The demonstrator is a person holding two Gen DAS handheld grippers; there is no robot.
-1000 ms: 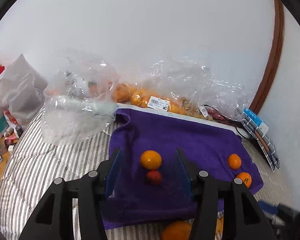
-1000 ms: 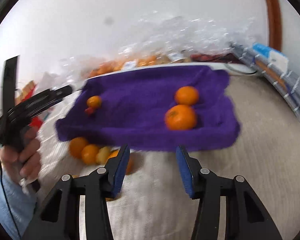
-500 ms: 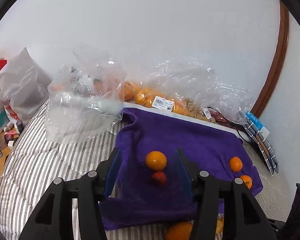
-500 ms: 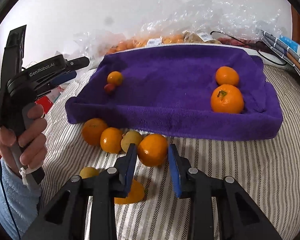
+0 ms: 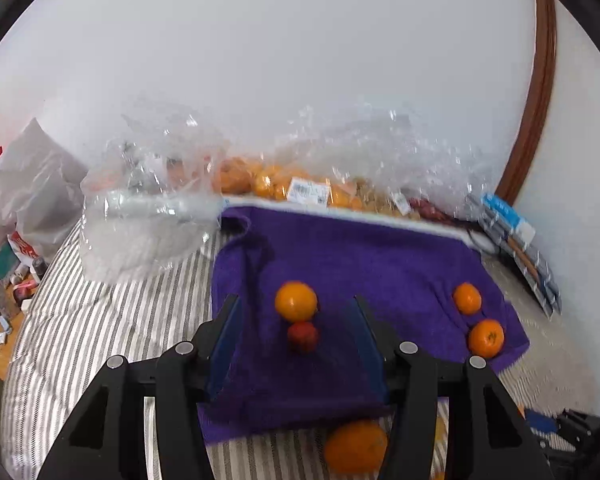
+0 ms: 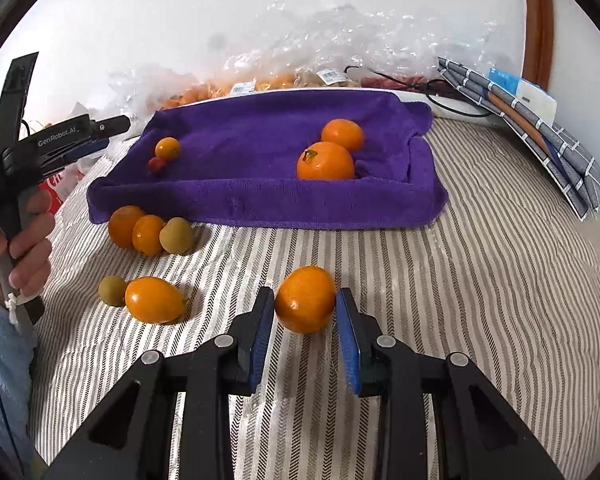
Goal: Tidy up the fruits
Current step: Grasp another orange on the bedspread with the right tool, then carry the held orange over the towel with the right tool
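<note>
A purple towel-lined tray [image 6: 260, 196] [image 5: 364, 264] holds two oranges at its right [image 6: 326, 160] [image 6: 342, 134] and a small orange [image 6: 167, 148] [image 5: 296, 301] with a small red fruit [image 6: 155, 163] [image 5: 302, 336] at its left. My right gripper [image 6: 305, 314] is shut on an orange [image 6: 306, 298], just above the striped cloth in front of the tray. My left gripper [image 5: 296, 334] is open and empty, held above the tray's left end; it also shows in the right wrist view [image 6: 66, 138].
Loose fruit lies on the striped cloth [image 6: 480, 280] left of me: an orange pair with a yellowish fruit [image 6: 148, 234], and an oval orange with a small green fruit [image 6: 154, 300]. Clear plastic bags of fruit [image 6: 300, 76] [image 5: 152, 208] and a folded grey item [image 6: 540, 132] line the wall.
My right gripper closed on an orange from the cluster in front of the tray and drew it back toward me, away from the tray. My left gripper stayed hovering open over the tray.
</note>
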